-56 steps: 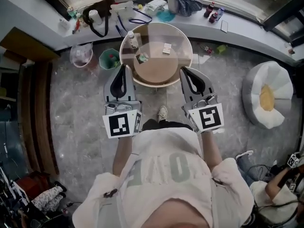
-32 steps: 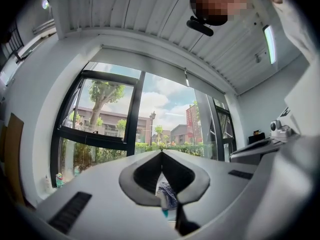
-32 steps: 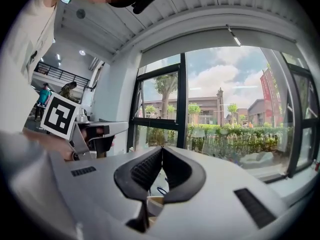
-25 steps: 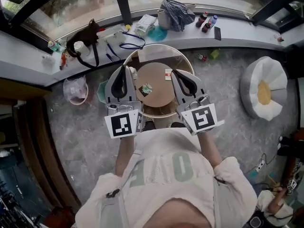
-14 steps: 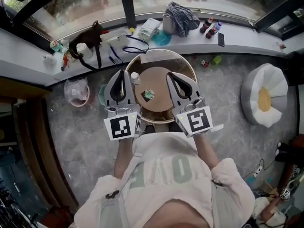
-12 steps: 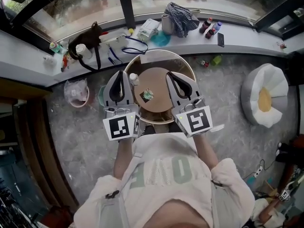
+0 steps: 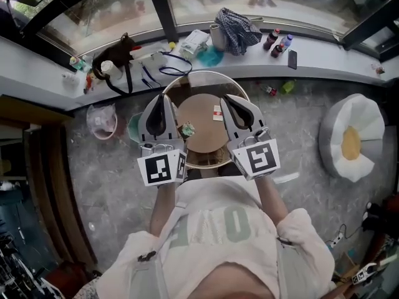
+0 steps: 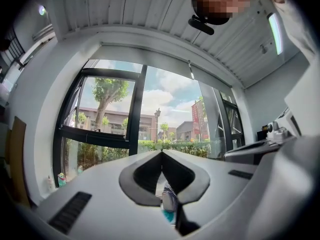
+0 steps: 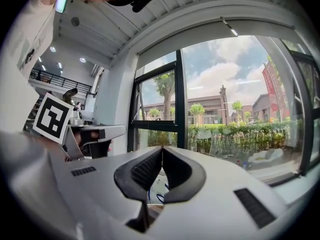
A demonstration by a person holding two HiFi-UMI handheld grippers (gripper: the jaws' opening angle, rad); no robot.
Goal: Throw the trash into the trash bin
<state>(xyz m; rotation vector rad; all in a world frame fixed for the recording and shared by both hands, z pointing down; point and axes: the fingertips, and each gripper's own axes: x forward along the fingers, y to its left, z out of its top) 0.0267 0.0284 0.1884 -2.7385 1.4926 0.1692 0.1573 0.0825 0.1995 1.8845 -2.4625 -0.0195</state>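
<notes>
trash wrapper (image 7: 186,129), crumpled, lies on the round bench (image 7: 202,143), just right of the left gripper (image 7: 162,99). a small card (image 7: 217,111) lies farther back, between the two grippers. green bin (image 7: 133,129) stands on the floor just left of the bench, partly behind the left gripper, and is probably the target.

change: two seconds back both grippers hung short of the bench's near rim. now both reach over its top, and the card that the right gripper (image 7: 228,99) covered half a second ago shows again.

state: both grippers are closed, tips together, and neither holds anything.

reading: the approach looks done and no pick has started. the left gripper is nearest the wrapper and must open before it can take it.
</notes>
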